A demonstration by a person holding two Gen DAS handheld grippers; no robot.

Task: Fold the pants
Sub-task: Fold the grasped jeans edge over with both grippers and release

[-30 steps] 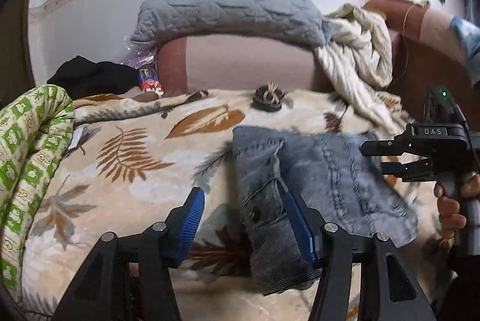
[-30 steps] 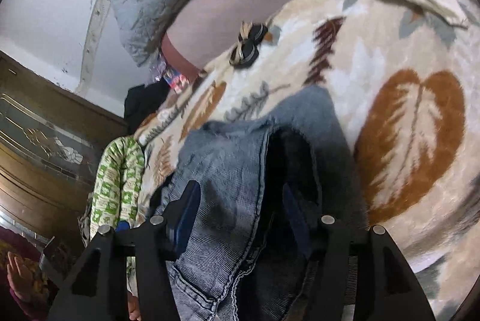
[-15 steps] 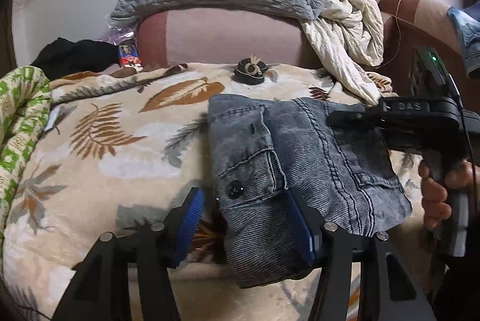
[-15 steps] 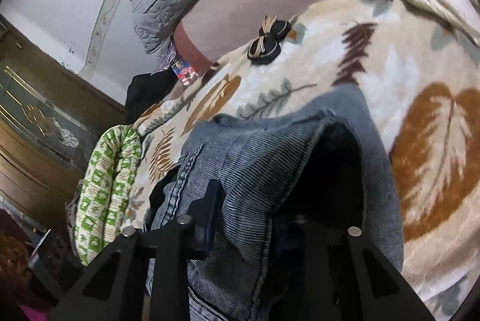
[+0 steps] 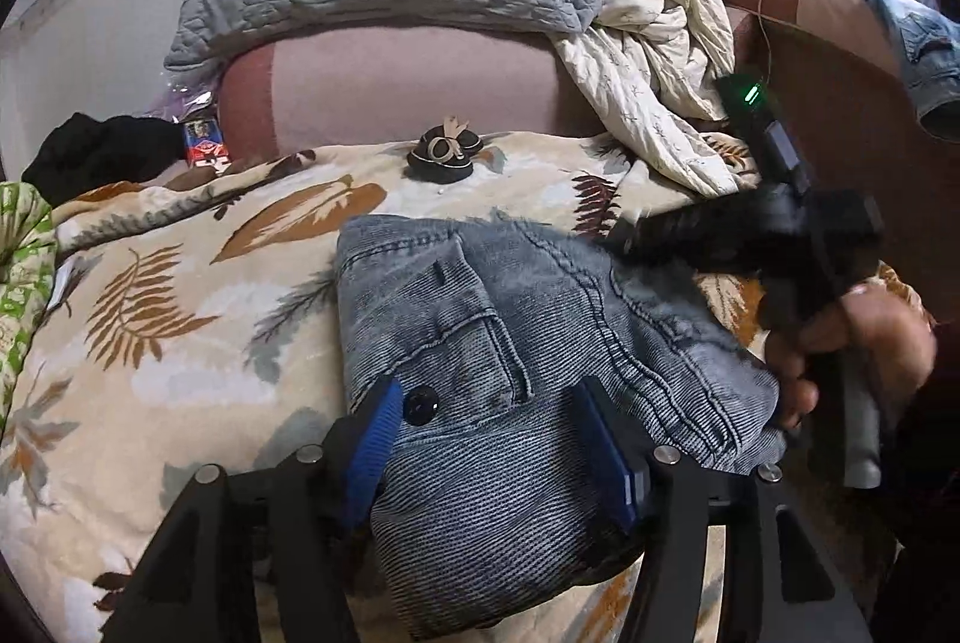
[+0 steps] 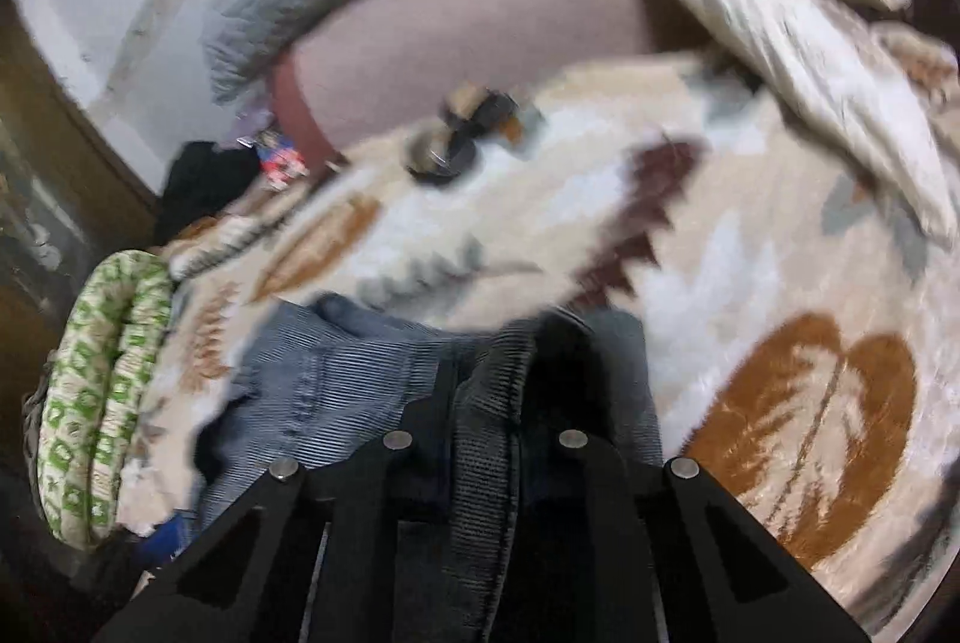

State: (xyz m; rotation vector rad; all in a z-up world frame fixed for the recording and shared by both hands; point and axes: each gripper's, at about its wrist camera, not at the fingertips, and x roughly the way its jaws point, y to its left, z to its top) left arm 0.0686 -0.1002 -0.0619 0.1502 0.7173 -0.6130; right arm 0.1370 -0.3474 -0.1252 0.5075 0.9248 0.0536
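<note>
The right gripper [image 6: 486, 403] is closing on the jeans [image 5: 510, 343] (pinch every layer); the left gripper [image 5: 486, 439] is straddling them half-open.

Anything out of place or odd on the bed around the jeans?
A small black hair clip with a tan bow lies loose on the leaf-print blanket just beyond the folded jeans. Nothing looks spilled or damaged.

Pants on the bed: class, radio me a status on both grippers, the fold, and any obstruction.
Left gripper open astride folded denim pants. Right gripper closing, denim fold between its jaws. Black hair bow lies beyond, clear of the pants.
</note>
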